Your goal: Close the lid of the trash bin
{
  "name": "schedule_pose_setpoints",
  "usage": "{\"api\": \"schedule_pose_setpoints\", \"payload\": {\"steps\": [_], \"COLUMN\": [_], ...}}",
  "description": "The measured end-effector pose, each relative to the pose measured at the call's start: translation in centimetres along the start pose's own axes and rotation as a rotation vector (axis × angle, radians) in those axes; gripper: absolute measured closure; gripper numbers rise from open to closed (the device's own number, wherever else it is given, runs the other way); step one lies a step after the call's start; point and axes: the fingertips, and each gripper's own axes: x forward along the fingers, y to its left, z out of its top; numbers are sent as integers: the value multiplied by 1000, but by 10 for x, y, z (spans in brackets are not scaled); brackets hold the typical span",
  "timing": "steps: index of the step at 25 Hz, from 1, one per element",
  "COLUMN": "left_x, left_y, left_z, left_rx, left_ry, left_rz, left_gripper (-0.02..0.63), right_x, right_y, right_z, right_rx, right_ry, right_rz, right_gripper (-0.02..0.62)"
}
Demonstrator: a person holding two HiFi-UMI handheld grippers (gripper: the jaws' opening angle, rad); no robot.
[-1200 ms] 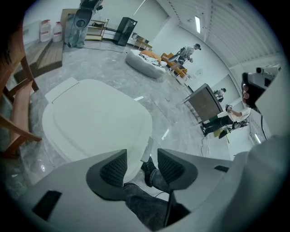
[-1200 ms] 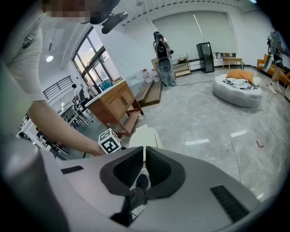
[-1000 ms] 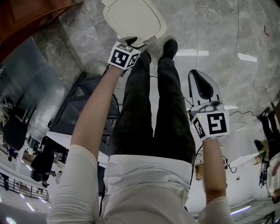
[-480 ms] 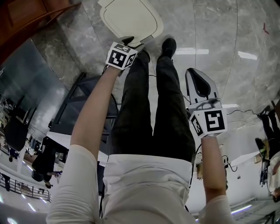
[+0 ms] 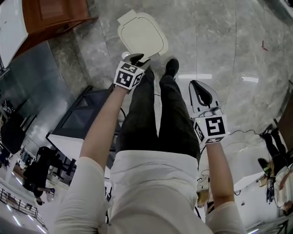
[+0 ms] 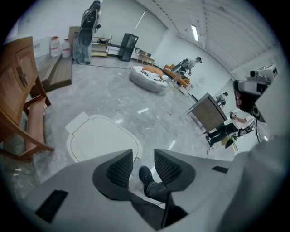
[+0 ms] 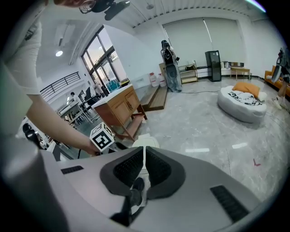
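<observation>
The trash bin (image 5: 141, 35) stands on the marble floor with its cream lid (image 6: 99, 138) lying flat and shut; a strip of it shows above the jaws in the right gripper view (image 7: 144, 140). My left gripper (image 5: 136, 58) hovers just over the lid's near edge, apart from it. Its jaws (image 6: 143, 156) are closing with nothing between them; only a shoe far below shows in the gap. My right gripper (image 5: 198, 84) hangs to the right of the person's legs, away from the bin. Its jaws (image 7: 145, 152) stand together with a hairline gap and hold nothing.
A wooden cabinet (image 5: 50, 13) stands left of the bin, and a wooden chair (image 6: 20, 90) is close beside it. The person's legs and black shoe (image 5: 171, 67) are just before the bin. A dark framed table (image 5: 87, 114) lies at the left.
My left gripper has lifted off the lid's near edge and its jaws have narrowed. The right gripper has risen a little. The lid lies flat throughout.
</observation>
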Motion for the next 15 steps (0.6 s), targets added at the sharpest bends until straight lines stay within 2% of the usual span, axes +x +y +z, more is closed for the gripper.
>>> {"api": "schedule_pose_setpoints", "payload": {"steps": [7, 12, 15], "left_x": [-71, -116, -145], "left_y": [-30, -56, -70], "left_z": [34, 40, 50], "left_rx": [21, 13, 18], "left_ry": [-60, -83, -132], "left_rz": [50, 76, 91], "left_gripper": [484, 495, 509], "right_x": [-43, -72, -83], "right_y": [9, 16, 21], "right_z": [51, 74, 92], "right_rx": [-91, -155, -196], "right_ry": [-34, -39, -56], "right_rz": [-24, -23, -8], "right_gripper": [560, 560, 560]}}
